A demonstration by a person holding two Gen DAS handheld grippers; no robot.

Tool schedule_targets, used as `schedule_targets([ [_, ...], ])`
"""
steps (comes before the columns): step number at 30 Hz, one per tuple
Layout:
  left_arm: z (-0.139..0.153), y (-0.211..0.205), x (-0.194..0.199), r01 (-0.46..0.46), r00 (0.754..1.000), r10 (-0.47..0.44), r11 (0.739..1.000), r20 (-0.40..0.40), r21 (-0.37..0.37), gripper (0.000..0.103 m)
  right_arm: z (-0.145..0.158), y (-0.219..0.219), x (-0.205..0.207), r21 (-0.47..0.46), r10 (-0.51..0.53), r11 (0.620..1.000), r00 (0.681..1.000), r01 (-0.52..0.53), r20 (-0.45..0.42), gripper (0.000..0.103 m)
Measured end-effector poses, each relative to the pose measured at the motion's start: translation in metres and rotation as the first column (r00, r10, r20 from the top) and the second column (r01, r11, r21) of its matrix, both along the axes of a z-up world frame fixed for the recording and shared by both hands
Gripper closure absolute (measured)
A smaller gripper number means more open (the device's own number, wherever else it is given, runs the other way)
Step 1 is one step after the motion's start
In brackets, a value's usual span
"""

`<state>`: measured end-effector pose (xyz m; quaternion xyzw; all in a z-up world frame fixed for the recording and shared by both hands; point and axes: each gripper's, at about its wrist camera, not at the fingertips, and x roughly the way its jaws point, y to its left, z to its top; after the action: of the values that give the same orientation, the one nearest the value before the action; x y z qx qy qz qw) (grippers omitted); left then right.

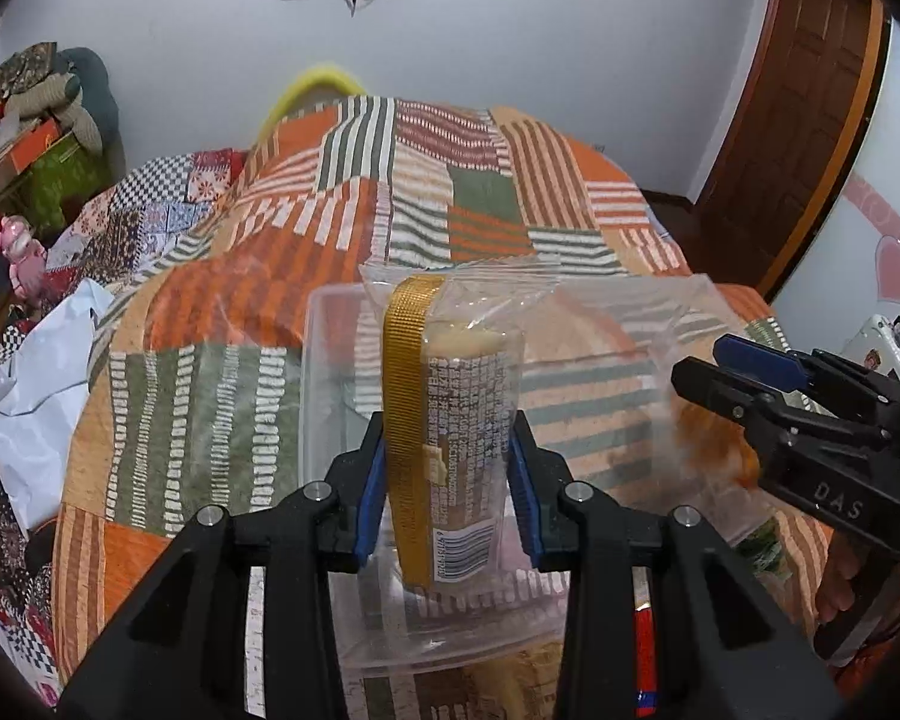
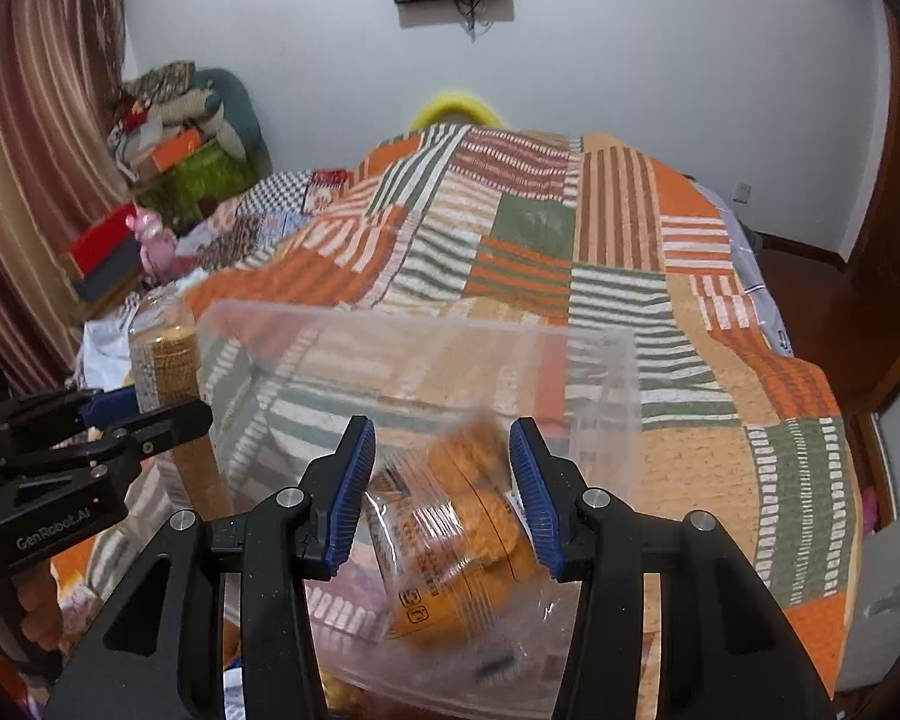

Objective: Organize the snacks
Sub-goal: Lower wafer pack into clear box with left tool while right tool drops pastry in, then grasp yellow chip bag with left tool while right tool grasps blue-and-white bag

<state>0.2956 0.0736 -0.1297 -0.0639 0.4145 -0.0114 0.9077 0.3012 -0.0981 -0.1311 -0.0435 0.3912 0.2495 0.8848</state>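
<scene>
My left gripper (image 1: 447, 438) is shut on a clear packet of pale crackers (image 1: 462, 420) with a gold stripe and a barcode. It holds the packet upright over a clear plastic box (image 1: 324, 372) on the bed. My right gripper (image 2: 441, 438) is shut on a blurred packet of orange crackers (image 2: 468, 528), above the same box (image 2: 606, 396). In the left wrist view the right gripper (image 1: 744, 384) comes in from the right. In the right wrist view the left gripper (image 2: 150, 414) enters from the left, with its cracker packet (image 2: 165, 360) at the box's left wall.
The box lies on an orange, green and white patchwork quilt (image 1: 258, 276). A white plastic bag (image 1: 36, 396) and a pink toy (image 1: 21, 252) sit at the bed's left edge. Piled clothes and boxes (image 2: 180, 132) stand in the far left corner. A brown door (image 1: 798, 96) is at the right.
</scene>
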Motion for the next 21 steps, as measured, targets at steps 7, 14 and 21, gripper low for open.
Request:
schedule_targets([
  [7,0.013,-0.004,-0.007,0.0,0.999,-0.001,1.0,0.044,0.015,0.051,0.009,-0.004,-0.01,-0.005,0.003,1.0,1.0,-0.003,0.005,0.051],
  [14,0.037,-0.003,-0.038,0.007,0.996,-0.009,1.0,0.085,0.026,0.037,0.033,-0.022,-0.039,0.057,-0.01,0.998,0.999,0.008,0.044,0.035],
  [21,0.06,0.005,-0.088,-0.016,0.991,0.009,0.998,0.131,0.058,0.021,0.051,-0.038,-0.079,0.082,-0.027,0.996,0.995,0.019,0.092,0.03],
])
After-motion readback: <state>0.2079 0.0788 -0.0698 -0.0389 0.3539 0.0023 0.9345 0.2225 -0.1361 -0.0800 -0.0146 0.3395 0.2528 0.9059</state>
